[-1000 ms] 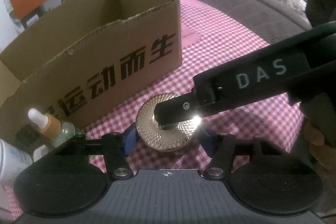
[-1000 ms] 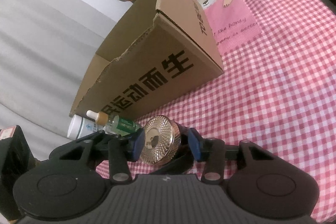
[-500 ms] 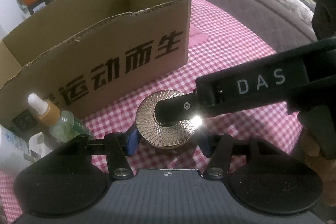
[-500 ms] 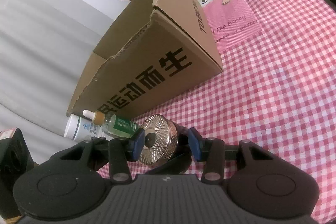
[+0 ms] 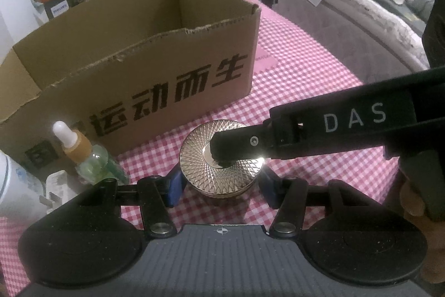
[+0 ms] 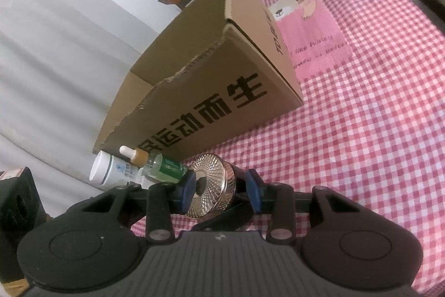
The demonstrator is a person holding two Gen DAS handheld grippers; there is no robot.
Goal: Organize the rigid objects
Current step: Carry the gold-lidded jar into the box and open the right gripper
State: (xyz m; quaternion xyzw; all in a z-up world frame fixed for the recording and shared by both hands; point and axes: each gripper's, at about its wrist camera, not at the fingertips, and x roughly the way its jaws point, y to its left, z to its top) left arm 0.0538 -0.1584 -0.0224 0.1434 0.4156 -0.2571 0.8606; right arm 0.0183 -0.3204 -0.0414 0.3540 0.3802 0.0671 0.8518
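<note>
I have the gold jar (image 5: 221, 159) sitting on the checked surface (image 5: 300, 80) just in front of the open cardboard box (image 5: 155, 91), between both of my tools. My left tool (image 5: 221, 181) brackets its sides, one blue pad touching and the other seemingly just clear, so I cannot tell whether it truly grips. My right tool (image 6: 219, 187) is closing across the jar from lid to base, one pad on the lid's centre, the other apparently not yet on the base. To do this well I should finish that closing squarely, keep the jar from tipping, and free the left tool only once the hold is firm, then lift over the box's torn rim. The left view shows the box's bare interior; the right view shows the pads' contact and the white bottle (image 6: 108, 171) beside the dropper bottle (image 6: 155, 162).
</note>
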